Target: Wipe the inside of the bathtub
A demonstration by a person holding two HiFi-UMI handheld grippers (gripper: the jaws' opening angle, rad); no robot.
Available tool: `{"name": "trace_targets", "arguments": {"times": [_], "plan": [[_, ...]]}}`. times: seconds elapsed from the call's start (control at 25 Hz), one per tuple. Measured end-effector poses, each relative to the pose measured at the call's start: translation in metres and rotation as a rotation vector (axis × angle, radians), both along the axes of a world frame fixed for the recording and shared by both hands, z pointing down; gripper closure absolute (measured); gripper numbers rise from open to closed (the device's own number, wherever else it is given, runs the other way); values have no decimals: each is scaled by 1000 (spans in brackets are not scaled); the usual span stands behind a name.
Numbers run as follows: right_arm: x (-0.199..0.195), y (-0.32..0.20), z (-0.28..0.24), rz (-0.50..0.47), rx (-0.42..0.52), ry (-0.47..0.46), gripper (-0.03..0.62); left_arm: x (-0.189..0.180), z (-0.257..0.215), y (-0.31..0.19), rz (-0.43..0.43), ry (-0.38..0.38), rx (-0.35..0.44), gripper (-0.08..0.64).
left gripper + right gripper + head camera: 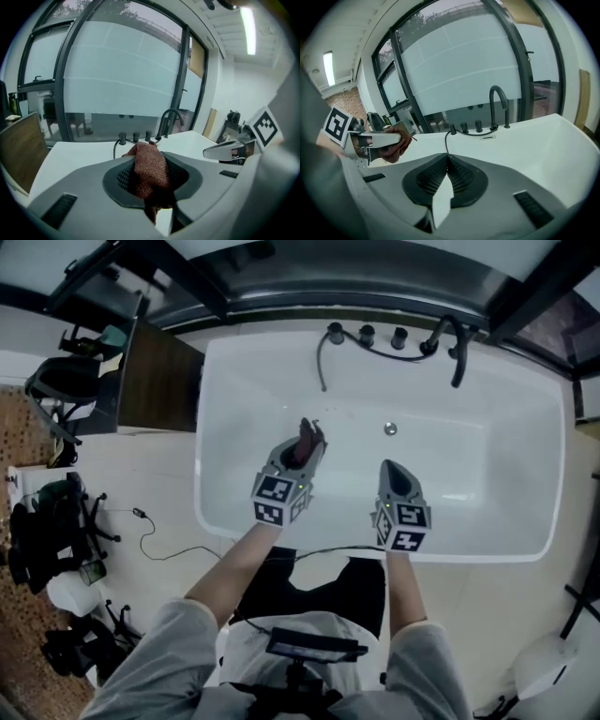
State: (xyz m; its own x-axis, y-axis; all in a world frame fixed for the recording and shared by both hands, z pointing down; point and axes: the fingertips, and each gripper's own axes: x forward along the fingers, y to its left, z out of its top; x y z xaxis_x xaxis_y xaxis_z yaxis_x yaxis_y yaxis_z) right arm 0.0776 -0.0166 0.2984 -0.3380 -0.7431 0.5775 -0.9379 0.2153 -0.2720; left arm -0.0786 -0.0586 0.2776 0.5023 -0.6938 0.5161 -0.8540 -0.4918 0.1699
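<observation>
The white bathtub [525, 474] lies below me, its far rim carrying a dark curved faucet [452, 345] and knobs. My left gripper [297, 455] hovers over the tub's left half, shut on a brown knitted cloth [308, 434]. In the left gripper view the cloth [149, 169] bunches between the dark pads and stands up from them. My right gripper [391, 469] is held over the middle of the tub near the front rim, apart from the left one. Its pads [461, 177] meet at the tips with nothing between them. From the right gripper view the cloth [397, 148] shows at the left.
A round drain [390, 428] sits in the tub floor just beyond the right gripper. A hand-shower hose [321, 362] droops over the far rim. A dark wooden panel [155, 381] stands at the tub's left end. Chairs and a cable [150, 535] lie on the floor at the left.
</observation>
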Motion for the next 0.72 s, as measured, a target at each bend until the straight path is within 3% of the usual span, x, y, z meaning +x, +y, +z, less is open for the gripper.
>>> {"name": "trace_targets", "arguments": {"times": [0.24, 0.72], "plan": [[-14, -54, 67, -24, 18, 11, 586, 9, 79, -75, -51, -4, 40, 460], [-42, -155, 153, -53, 53, -4, 586, 36, 178, -204, -111, -22, 130, 460]]}}
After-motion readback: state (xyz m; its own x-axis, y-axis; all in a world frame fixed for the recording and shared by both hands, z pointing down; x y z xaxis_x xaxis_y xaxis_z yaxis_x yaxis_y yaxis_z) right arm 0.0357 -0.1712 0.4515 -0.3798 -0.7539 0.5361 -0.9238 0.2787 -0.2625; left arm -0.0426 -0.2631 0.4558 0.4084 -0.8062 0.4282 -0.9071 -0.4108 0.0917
